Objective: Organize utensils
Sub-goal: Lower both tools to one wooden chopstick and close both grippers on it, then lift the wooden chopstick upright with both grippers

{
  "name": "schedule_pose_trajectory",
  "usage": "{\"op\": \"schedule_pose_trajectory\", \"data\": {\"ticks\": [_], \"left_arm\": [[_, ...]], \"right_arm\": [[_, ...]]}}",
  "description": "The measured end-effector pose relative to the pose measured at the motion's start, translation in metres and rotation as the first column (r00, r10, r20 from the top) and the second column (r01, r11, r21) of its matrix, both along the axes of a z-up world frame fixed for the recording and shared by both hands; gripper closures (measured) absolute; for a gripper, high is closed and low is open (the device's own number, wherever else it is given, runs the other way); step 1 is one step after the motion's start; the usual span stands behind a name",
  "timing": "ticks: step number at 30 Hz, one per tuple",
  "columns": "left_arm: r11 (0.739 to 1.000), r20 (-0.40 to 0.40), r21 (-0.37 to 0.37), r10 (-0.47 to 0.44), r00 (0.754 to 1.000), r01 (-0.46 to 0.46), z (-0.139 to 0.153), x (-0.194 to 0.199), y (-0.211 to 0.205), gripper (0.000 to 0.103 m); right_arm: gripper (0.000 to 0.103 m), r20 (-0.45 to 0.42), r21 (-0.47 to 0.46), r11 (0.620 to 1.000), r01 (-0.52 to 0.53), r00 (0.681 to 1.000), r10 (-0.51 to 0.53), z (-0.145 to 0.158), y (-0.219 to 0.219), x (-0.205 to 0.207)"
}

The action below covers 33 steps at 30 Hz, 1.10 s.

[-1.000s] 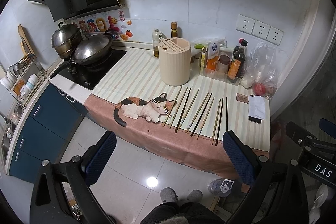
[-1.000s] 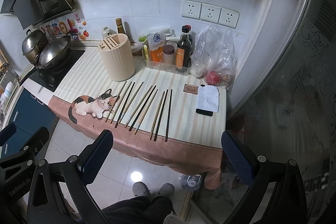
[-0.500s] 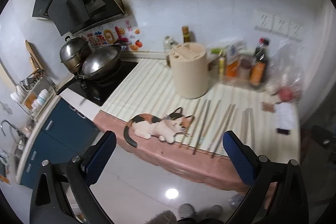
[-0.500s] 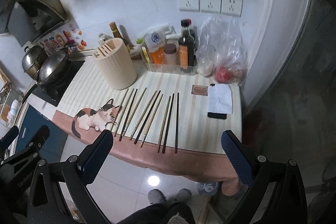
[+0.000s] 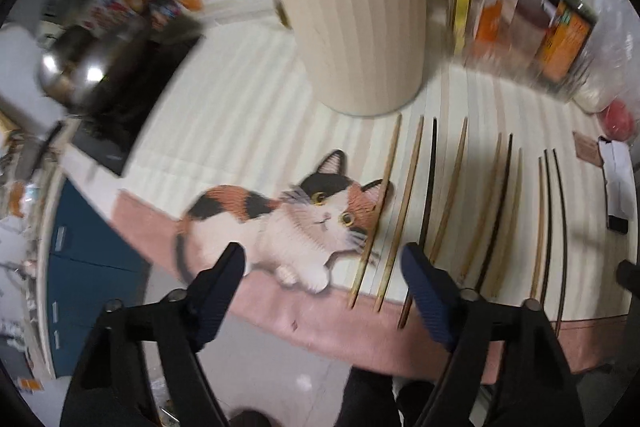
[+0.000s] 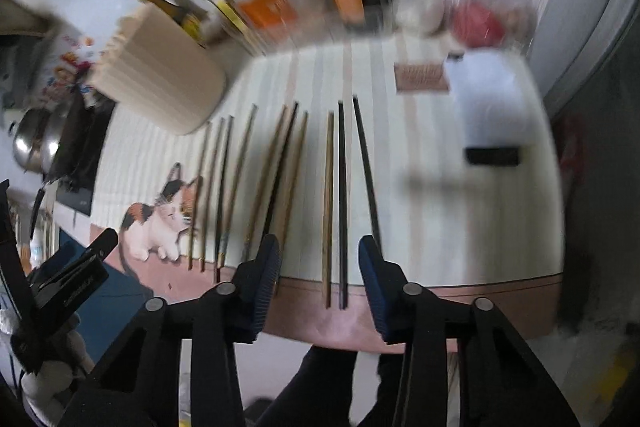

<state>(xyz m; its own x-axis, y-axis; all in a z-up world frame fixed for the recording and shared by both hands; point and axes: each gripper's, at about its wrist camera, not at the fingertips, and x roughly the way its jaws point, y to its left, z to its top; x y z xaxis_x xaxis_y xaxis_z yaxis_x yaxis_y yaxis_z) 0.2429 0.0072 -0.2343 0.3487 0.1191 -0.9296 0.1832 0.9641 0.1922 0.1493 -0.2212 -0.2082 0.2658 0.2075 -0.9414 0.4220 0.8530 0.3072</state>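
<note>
Both grippers dropped toward the table since a second ago. Left gripper (image 5: pixel 322 291) and right gripper (image 6: pixel 318 267) closing, nothing pinched; thin wooden chopsticks (image 6: pixel 328 203) next.

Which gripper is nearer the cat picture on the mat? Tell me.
Left. The left gripper hangs right over the cat picture, jaws closing on nothing. The right gripper is further along, over the chopsticks at the other end of the row, also closing.

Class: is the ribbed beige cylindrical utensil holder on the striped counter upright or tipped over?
Upright: the ribbed beige cylindrical utensil holder stands on its flat base on the striped counter.
</note>
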Motion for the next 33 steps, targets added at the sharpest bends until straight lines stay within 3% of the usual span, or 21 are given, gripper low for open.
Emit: {"op": "schedule_pose_trajectory", "data": {"ticks": [4, 8, 12, 14, 19, 22, 23, 24, 25, 26, 33], "left_arm": [[0.998, -0.086, -0.015, -0.062, 0.994, 0.061, -0.042, 0.034, -0.009, 0.027], [0.991, -0.140, -0.011, -0.132, 0.981, 0.132, -0.071, 0.051, -0.020, 0.028], [0.988, -0.193, -0.021, -0.152, 0.969, 0.151, -0.091, 0.067, -0.022, 0.050], [0.988, -0.208, -0.032, -0.155, 0.966, 0.152, -0.098, 0.071, -0.022, 0.051], [0.978, -0.220, -0.041, -0.209, 0.953, 0.205, -0.103, 0.070, -0.030, 0.056], [0.974, -0.223, -0.072, -0.228, 0.948, 0.217, -0.101, 0.066, -0.033, 0.075], [0.971, -0.229, -0.105, -0.232, 0.945, 0.213, -0.100, 0.064, -0.033, 0.089], [0.971, -0.232, -0.125, -0.229, 0.945, 0.204, -0.099, 0.063, -0.032, 0.096], [0.972, -0.229, -0.130, -0.220, 0.948, 0.195, -0.098, 0.062, -0.030, 0.097], [0.974, -0.225, -0.126, -0.215, 0.950, 0.191, -0.097, 0.062, -0.028, 0.098], [0.983, -0.266, -0.160, -0.128, 0.955, 0.087, -0.084, 0.042, 0.024, 0.099]], "right_arm": [[0.061, -0.069, 0.072, 0.997, 0.031, 0.997, -0.026, -0.046, 0.014, 0.041], [0.061, -0.120, 0.047, 0.997, 0.058, 0.991, -0.052, -0.079, 0.026, 0.078], [0.061, -0.176, -0.018, 0.999, 0.048, 0.983, -0.051, -0.101, 0.036, 0.098], [0.060, -0.208, -0.059, 0.998, 0.036, 0.977, -0.047, -0.111, 0.043, 0.105], [0.061, -0.253, -0.142, 0.990, -0.004, 0.967, -0.032, -0.120, 0.060, 0.113], [0.074, -0.275, -0.204, 0.979, -0.022, 0.961, -0.036, -0.121, 0.071, 0.117], [0.078, -0.279, -0.218, 0.976, -0.028, 0.960, -0.034, -0.121, 0.074, 0.118], [0.081, -0.273, -0.221, 0.975, -0.030, 0.962, -0.032, -0.120, 0.077, 0.117], [0.092, -0.274, -0.229, 0.973, -0.033, 0.961, -0.032, -0.119, 0.080, 0.117], [0.095, -0.275, -0.229, 0.973, -0.034, 0.961, -0.031, -0.119, 0.083, 0.116], [0.096, -0.317, -0.168, 0.982, -0.086, 0.948, 0.029, -0.120, 0.100, 0.095]]}}
